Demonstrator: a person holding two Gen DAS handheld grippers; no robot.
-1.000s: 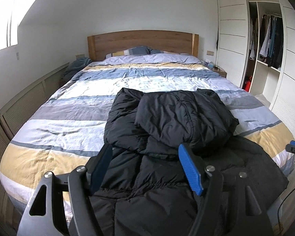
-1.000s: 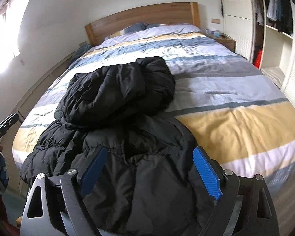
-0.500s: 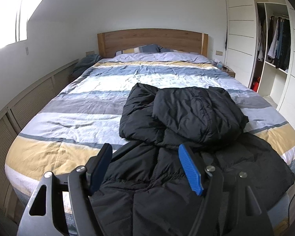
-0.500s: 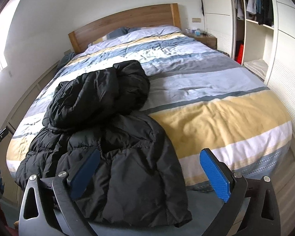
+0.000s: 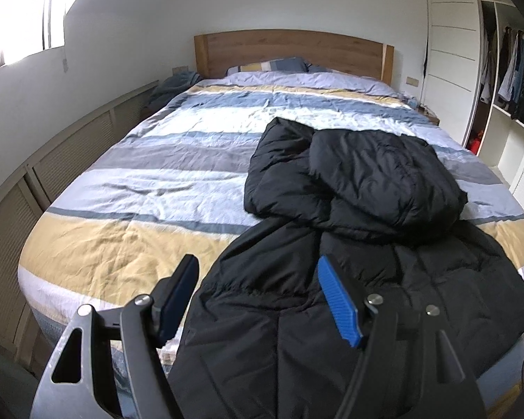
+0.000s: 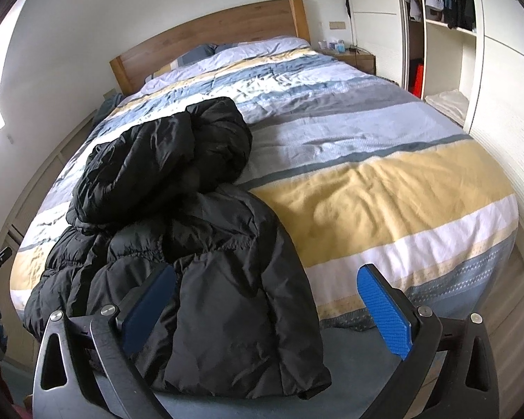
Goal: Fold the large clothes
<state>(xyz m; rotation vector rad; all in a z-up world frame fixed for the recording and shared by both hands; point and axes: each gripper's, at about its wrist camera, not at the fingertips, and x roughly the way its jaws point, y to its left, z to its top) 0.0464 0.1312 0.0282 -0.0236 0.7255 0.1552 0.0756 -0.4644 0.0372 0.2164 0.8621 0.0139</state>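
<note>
black puffer jacket (image 5: 349, 209) lies on the bed (image 5: 157, 181), on the striped duvet (image 6: 384, 181). upper half of the jacket is bunched and folded back on itself toward mid-bed; lower half spreads flat to the foot edge, hem hanging slightly over it in the right wrist view. in the left wrist view the jacket sits right of bed centre; in the right wrist view it sits left of centre.

left tongs (image 5: 258, 296): jaws apart, fairly wide, nothing clamped. they hover above the jacket's near left part; right blue pad (image 5: 339, 305) over the black fabric, left pad over the jacket's edge and the yellow stripe. contact with the fabric cannot be told, no pinch visible.

right tongs (image 6: 267, 312): jaws very wide, having just been opening, now holding nothing. the jacket's lower right corner shows between them in the picture, below the pads, not pressed by either. right pad (image 6: 384, 314) stands over the duvet at the foot of the bed, clear of the jacket.

background: wooden headboard (image 5: 290, 50), pillows (image 5: 272, 66) beneath it, open wardrobe (image 5: 506, 70) with hanging clothes at the right, nightstand (image 6: 353, 57) beside the bed.
</note>
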